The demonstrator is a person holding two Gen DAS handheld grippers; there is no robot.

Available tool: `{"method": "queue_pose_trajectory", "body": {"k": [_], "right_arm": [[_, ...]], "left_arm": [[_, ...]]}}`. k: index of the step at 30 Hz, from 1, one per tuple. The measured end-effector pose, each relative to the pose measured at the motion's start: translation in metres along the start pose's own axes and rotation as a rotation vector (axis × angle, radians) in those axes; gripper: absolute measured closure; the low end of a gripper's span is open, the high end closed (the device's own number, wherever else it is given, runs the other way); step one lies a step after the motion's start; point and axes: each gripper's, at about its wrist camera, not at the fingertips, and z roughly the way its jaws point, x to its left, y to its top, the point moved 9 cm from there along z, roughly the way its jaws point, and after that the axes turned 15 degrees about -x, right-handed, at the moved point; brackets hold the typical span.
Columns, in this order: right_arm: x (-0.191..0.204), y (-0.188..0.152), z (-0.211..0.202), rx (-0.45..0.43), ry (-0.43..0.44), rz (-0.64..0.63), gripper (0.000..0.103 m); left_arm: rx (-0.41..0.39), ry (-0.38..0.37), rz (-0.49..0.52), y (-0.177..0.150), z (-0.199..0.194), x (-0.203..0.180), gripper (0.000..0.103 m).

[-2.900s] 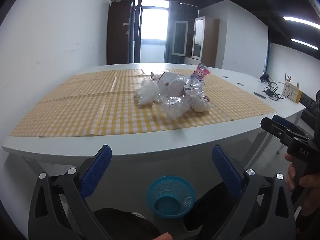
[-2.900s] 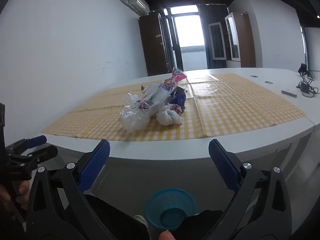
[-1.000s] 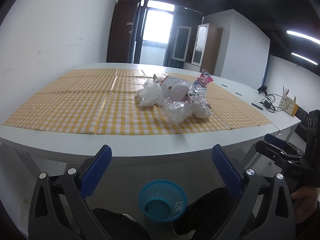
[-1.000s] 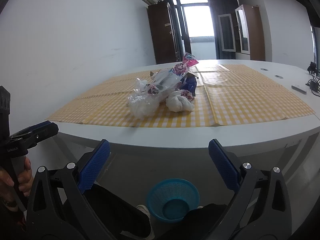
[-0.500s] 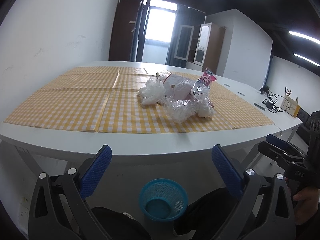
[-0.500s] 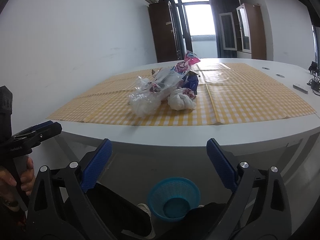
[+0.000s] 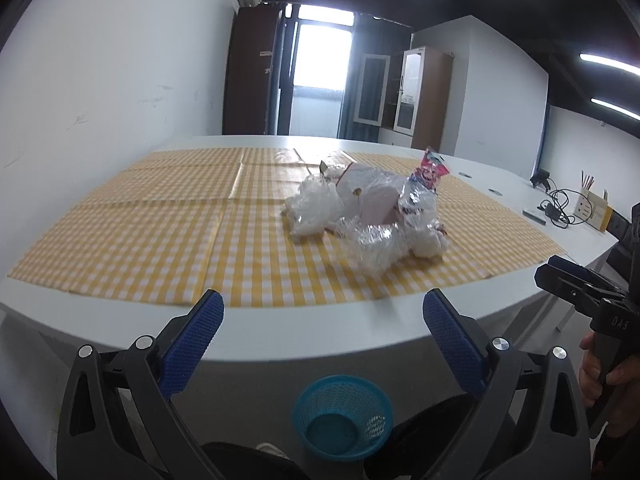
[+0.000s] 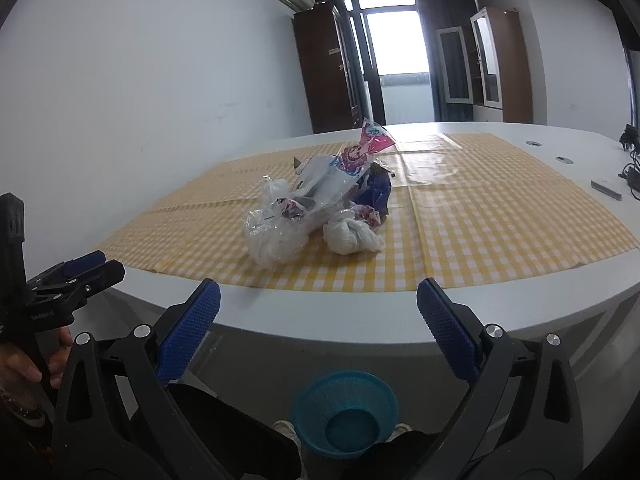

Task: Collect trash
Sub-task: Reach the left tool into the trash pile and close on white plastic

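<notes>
A heap of trash (image 7: 366, 216) lies on the yellow checked cloth: crumpled clear plastic bags, a white knotted bag (image 8: 352, 236), a pink printed wrapper (image 8: 366, 148) and a dark blue packet (image 8: 378, 190). The heap also shows in the right wrist view (image 8: 316, 204). A blue mesh basket (image 7: 342, 422) stands on the floor under the table's near edge; it also shows in the right wrist view (image 8: 346, 414). My left gripper (image 7: 324, 344) is open and empty, short of the table edge. My right gripper (image 8: 318, 328) is open and empty, also short of the edge.
The white table (image 7: 280, 332) has a rounded near edge. Cables, a remote and a yellow box (image 7: 592, 210) lie at its far right. The other gripper shows at each view's side. A wall runs along the left; cabinets and a door stand behind.
Both grippers have moved up and closer to the table, so the trash heap looks larger. Both stay open and empty.
</notes>
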Motion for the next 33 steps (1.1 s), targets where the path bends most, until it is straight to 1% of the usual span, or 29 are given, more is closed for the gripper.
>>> {"method": "queue_pose_trajectory", "body": {"k": [5, 8, 14, 18, 23, 25, 29, 33], "right_arm": [[-0.008, 0.015, 0.024, 0.004, 0.011, 0.015, 0.009], [-0.012, 0.025, 0.039, 0.007, 0.023, 0.047, 0.009], [-0.017, 0.045, 0.068, 0.012, 0.036, 0.056, 0.009], [-0.031, 0.054, 0.097, 0.028, 0.002, 0.046, 0.009], [-0.045, 0.061, 0.128, 0.053, 0.005, 0.076, 0.009], [-0.049, 0.065, 0.138, 0.057, 0.007, 0.084, 0.009], [-0.052, 0.072, 0.161, 0.072, 0.028, 0.120, 0.009], [-0.058, 0.071, 0.185, 0.103, 0.040, 0.154, 0.011]], "left_arm": [[-0.004, 0.003, 0.018, 0.011, 0.024, 0.001, 0.006], [-0.001, 0.007, 0.021, 0.017, 0.040, 0.002, 0.006], [0.000, 0.007, 0.059, 0.030, 0.074, 0.001, 0.006], [0.007, 0.007, 0.061, 0.041, 0.098, 0.002, 0.006], [0.024, 0.014, 0.086, 0.046, 0.128, 0.003, 0.006], [0.043, 0.019, 0.084, 0.045, 0.143, 0.006, 0.006], [0.089, 0.013, 0.045, 0.041, 0.173, 0.012, 0.006], [0.160, 0.009, 0.020, 0.031, 0.207, 0.016, 0.006]]}}
